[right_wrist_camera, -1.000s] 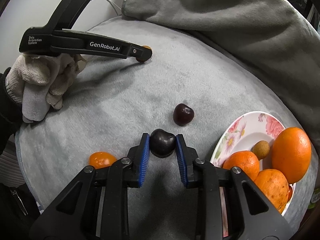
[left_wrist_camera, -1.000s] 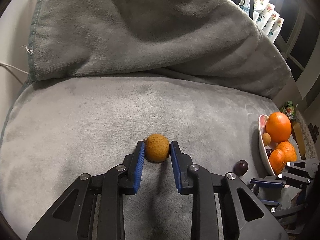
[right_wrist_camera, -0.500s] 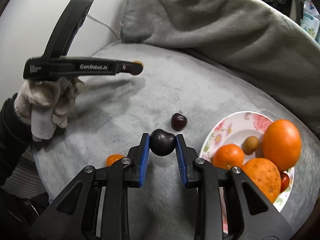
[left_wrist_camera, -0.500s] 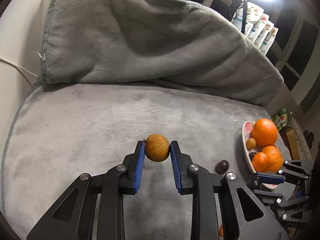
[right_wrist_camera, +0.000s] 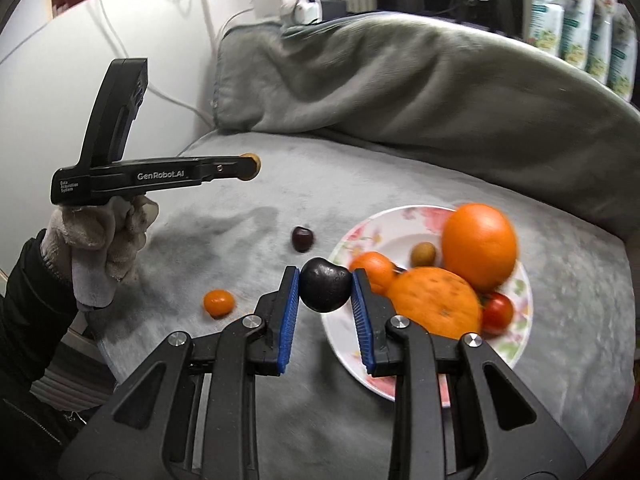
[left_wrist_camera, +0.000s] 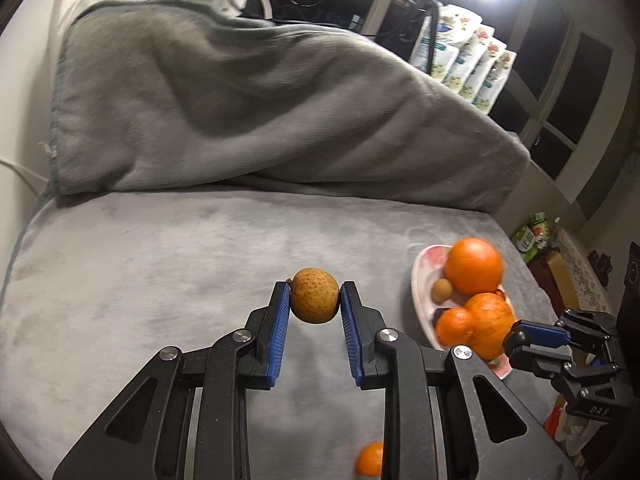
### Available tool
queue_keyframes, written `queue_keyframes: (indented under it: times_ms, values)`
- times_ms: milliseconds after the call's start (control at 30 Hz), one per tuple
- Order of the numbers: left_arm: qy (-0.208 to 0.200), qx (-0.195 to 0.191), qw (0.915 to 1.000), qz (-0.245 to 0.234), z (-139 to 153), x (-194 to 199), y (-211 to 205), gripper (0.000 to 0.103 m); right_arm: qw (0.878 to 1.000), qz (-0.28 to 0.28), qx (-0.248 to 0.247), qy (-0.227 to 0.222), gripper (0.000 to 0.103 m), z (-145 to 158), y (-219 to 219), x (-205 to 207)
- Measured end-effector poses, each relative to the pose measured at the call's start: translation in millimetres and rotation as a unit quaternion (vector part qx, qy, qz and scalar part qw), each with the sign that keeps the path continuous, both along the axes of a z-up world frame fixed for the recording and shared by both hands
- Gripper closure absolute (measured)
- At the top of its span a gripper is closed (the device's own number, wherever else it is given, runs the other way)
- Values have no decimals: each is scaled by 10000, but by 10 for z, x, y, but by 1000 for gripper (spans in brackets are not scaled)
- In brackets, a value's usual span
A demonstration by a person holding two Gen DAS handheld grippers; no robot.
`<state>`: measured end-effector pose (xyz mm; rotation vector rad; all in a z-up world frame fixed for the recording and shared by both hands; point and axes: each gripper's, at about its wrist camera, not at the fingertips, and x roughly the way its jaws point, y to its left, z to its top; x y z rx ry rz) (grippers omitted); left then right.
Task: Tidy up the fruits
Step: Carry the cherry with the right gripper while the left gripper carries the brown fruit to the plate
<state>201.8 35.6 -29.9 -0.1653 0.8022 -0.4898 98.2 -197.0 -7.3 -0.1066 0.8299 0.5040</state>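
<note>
Right claw point(right_wrist_camera: 325, 290): closed on a dark cherry point(right_wrist_camera: 325, 290), which is gripped between the blue pads and held clear of the grey cushion point(right_wrist_camera: 240, 360).
Key relation, right side: the flowered plate point(right_wrist_camera: 404, 220) lies just ahead and to the right of the held cherry; its near rim is already beneath the right finger, so the right claw is judged the nearer of the two to the plate.
Left claw point(left_wrist_camera: 315, 301): closed on a small round tan fruit point(left_wrist_camera: 315, 301), held above the cushion.
Key relation, left side: the plate is seen ahead and to the right of the left claw, well apart from it.
Plate contents: a large orange point(right_wrist_camera: 479, 246), a mottled orange point(right_wrist_camera: 436, 304), a smaller orange point(right_wrist_camera: 370, 266), a red tomato point(right_wrist_camera: 497, 312) and a small tan fruit point(right_wrist_camera: 423, 254) are piled on it.
Loose fruit: a second dark cherry point(right_wrist_camera: 302, 238) and a small orange fruit point(right_wrist_camera: 218, 302) lie on the cushion, left of the plate.
Far: a grey blanket point(right_wrist_camera: 400, 92) is heaped behind the cushion.
Hard to make out: the plate's fruit is blurred by motion; its near edge is hidden by the right claw; no long axis can be told on either round fruit.
</note>
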Motion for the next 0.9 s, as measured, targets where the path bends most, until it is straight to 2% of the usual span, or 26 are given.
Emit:
queue_keyframes:
  times_ms: [267, 567, 900]
  values:
    - [-51, -39, 9996, -266, 60, -49, -345, 79, 9985, -506, 161, -107, 76, 72, -513, -90]
    - [-27, -18, 9987, -502, 71, -48, -702, 79, 9946, -975, 268, -214, 76, 71, -1017, 35]
    - [53, 66, 9977, -680, 34, 72, -1026, 79, 9936, -1066, 375, -8, 76, -121, -1197, 89]
